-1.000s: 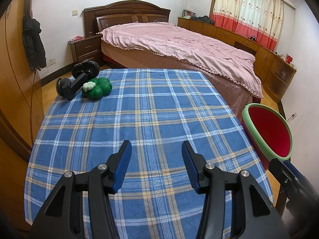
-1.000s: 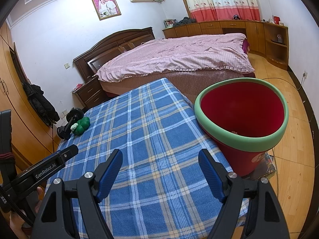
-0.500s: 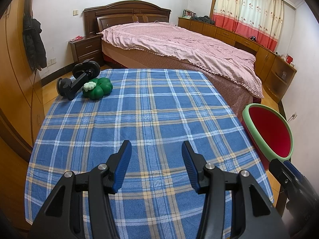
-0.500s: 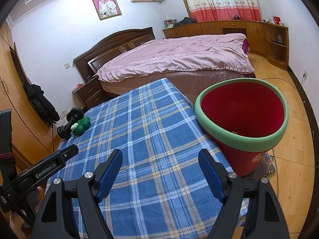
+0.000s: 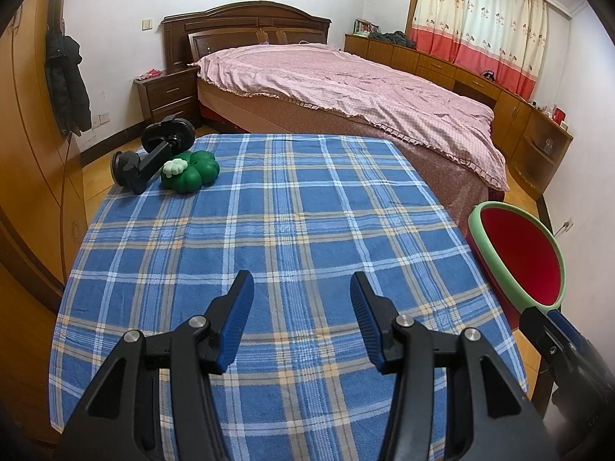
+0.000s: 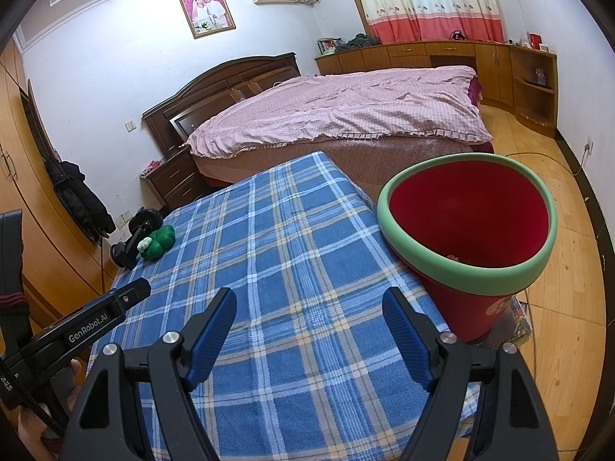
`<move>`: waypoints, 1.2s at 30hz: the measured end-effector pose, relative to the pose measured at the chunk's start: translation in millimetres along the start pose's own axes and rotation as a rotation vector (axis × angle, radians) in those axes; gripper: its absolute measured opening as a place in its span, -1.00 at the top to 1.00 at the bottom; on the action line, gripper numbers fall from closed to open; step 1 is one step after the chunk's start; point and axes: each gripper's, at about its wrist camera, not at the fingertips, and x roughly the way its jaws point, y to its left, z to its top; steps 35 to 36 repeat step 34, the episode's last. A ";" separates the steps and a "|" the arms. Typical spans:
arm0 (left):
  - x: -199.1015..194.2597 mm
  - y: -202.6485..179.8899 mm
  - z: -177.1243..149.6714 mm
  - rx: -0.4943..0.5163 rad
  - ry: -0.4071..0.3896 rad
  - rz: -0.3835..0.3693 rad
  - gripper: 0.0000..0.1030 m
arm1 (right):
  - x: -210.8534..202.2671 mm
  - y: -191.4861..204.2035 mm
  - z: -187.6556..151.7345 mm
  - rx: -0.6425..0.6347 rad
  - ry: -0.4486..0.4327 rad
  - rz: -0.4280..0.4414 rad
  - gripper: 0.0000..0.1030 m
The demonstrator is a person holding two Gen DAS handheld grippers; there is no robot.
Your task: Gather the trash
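A red bin with a green rim (image 6: 467, 230) stands off the table's right edge, also at the right of the left wrist view (image 5: 519, 257); a small scrap lies on its inner wall. The table carries a blue plaid cloth (image 5: 276, 238) (image 6: 276, 269). My left gripper (image 5: 301, 288) hovers open over the cloth's near part with nothing between its fingers. My right gripper (image 6: 309, 301) is open and empty too, just left of the bin. At the far left corner sit a green clover-shaped object (image 5: 190, 171) (image 6: 157, 244) and a black dumbbell-like stand (image 5: 153, 153).
A bed with a pink cover (image 5: 346, 84) stands beyond the table. A dark nightstand (image 5: 167, 92) is beside the headboard, wooden cabinets (image 5: 519, 115) line the right wall, and a wardrobe with a hanging black jacket (image 5: 65, 80) is at the left.
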 end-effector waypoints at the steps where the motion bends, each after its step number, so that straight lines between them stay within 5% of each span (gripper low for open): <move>1: -0.4 -0.3 -0.1 0.000 0.000 0.001 -0.02 | -0.1 0.1 -0.1 0.001 0.000 0.000 -0.56; 36: -0.1 4.9 -0.8 0.004 0.006 0.011 -0.02 | -0.2 4.3 -1.3 -0.002 0.002 -0.001 -0.56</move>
